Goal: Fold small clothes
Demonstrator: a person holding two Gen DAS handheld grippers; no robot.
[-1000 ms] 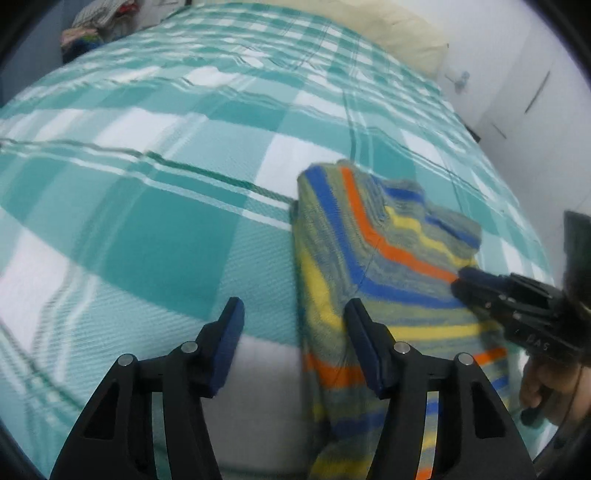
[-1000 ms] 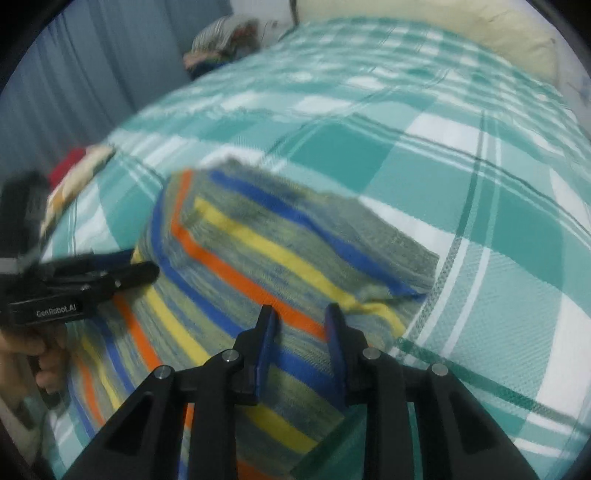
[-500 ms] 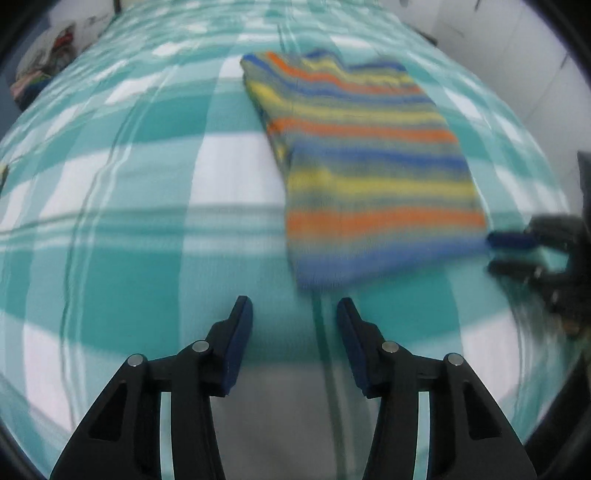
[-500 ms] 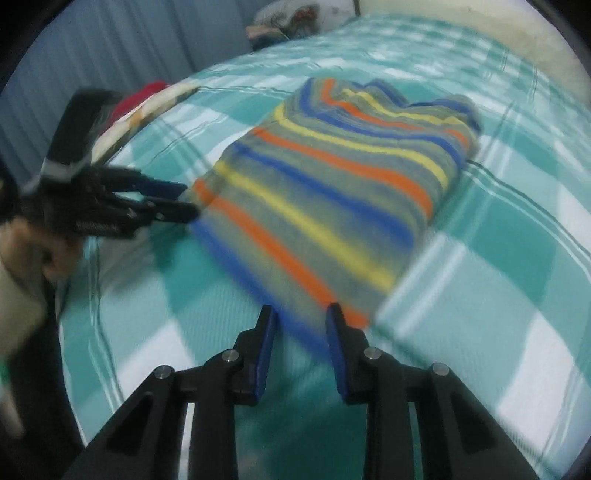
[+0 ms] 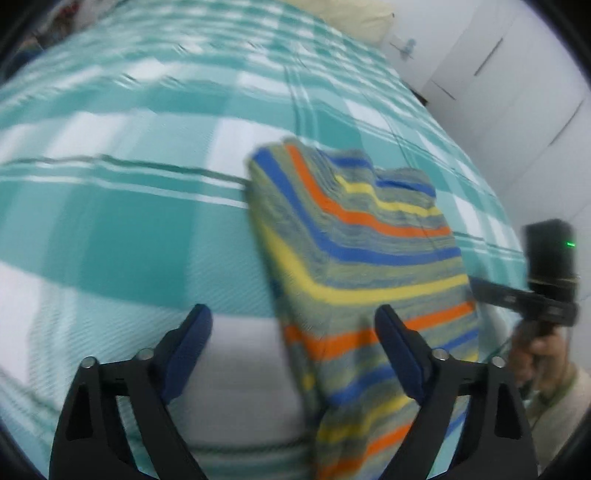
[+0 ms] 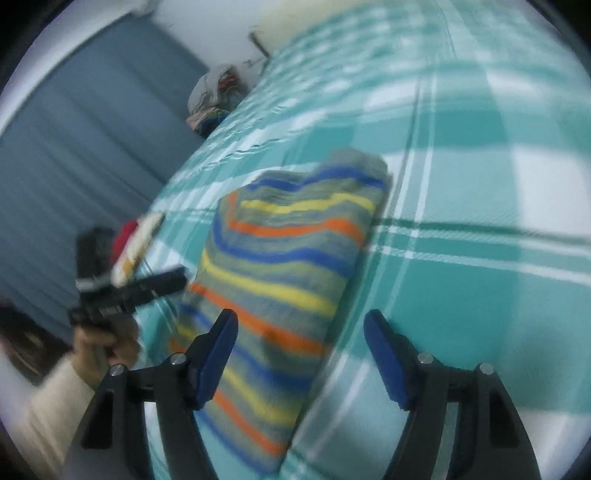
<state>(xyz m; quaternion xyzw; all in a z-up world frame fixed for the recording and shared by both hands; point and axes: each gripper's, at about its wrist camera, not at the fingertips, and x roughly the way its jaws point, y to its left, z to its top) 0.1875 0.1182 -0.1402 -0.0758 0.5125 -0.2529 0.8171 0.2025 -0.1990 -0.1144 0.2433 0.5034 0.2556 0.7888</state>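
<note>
Both tools have just been opening and now stand wide, nothing pinched in either. The left tool (image 5: 293, 326) has the near left edge of the sweater (image 5: 365, 266) running up between its fingers, its right finger (image 5: 397, 345) over the fabric and the other over bare bed (image 5: 122, 236). The right tool (image 6: 301, 334) mirrors that: the near right edge sits between its fingers, left one over the knit.

So the key relation: the sweater lies dead ahead of both, long axis running 6 to 12 o'clock away from them, near end right under the tips. I'd say neither hand is clearly nearer; each has its own near corner, which looks like the setup for folding the near end away toward 12.

The sweater itself is a narrow folded strip, grey-green knit with blue, orange and yellow stripes, flat on the teal plaid bed. The far end looks lumpier, maybe the collar, too blurred to say. A pillow (image 5: 354, 18) sits way off at 12.
</note>
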